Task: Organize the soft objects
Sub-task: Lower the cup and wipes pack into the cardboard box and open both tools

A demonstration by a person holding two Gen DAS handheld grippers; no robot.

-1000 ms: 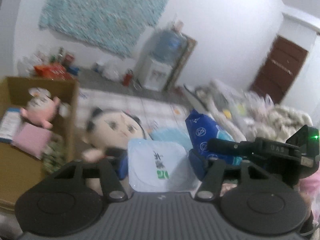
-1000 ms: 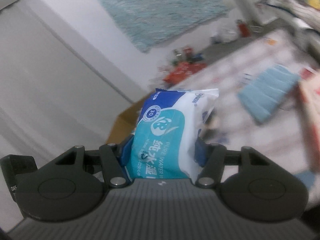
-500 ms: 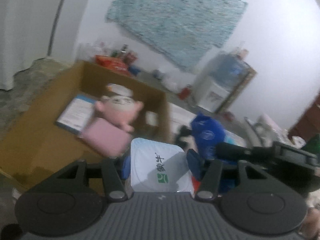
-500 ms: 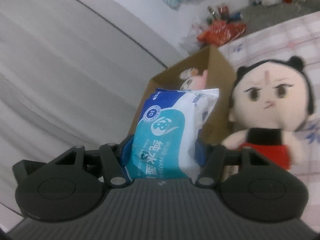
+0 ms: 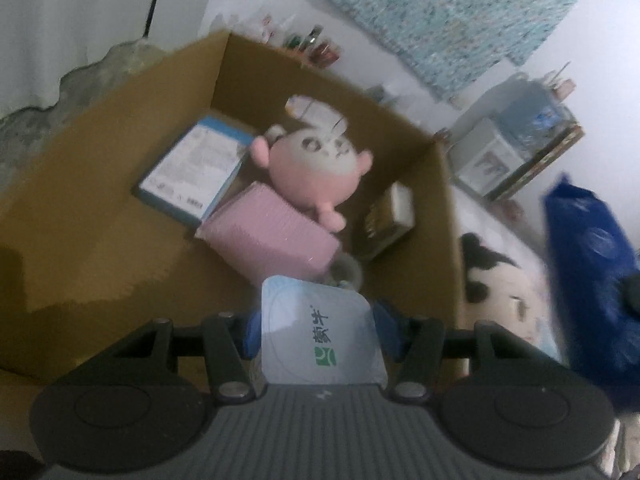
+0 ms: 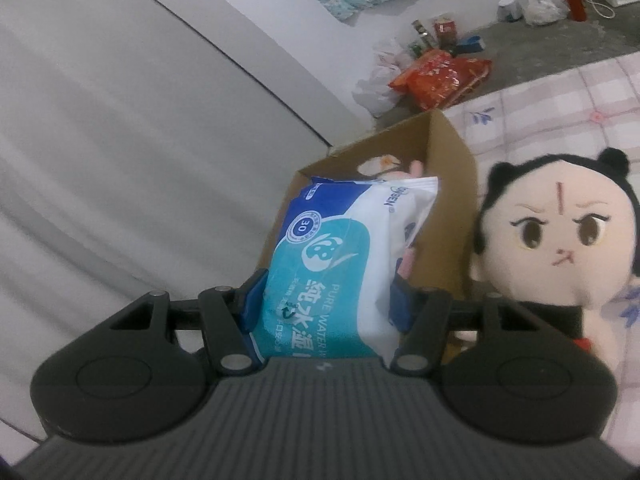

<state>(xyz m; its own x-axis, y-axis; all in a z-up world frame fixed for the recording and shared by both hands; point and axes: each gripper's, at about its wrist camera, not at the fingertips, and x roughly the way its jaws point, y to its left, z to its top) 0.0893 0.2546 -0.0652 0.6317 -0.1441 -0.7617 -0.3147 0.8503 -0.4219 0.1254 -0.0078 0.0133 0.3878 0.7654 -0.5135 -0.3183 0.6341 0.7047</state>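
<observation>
Gripping a white pouch (image 5: 320, 336), left claw (image 5: 320, 332) sees box (image 5: 120, 240) contents — right claw (image 6: 324, 304) clamps wipes (image 6: 336, 268).

blurred: blue pack (image 5: 588, 280) — cut off: doll (image 6: 560, 248) | box (image 6: 440, 216) part-hidden

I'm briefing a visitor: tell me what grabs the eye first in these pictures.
The open brown cardboard box stands out, holding a round pink plush toy leaning on a pink rectangular pack. Just outside its right wall sits a black-haired, cream-faced plush doll. Each tool grips a packet: left a white pouch, right teal-and-white wet wipes.
</observation>
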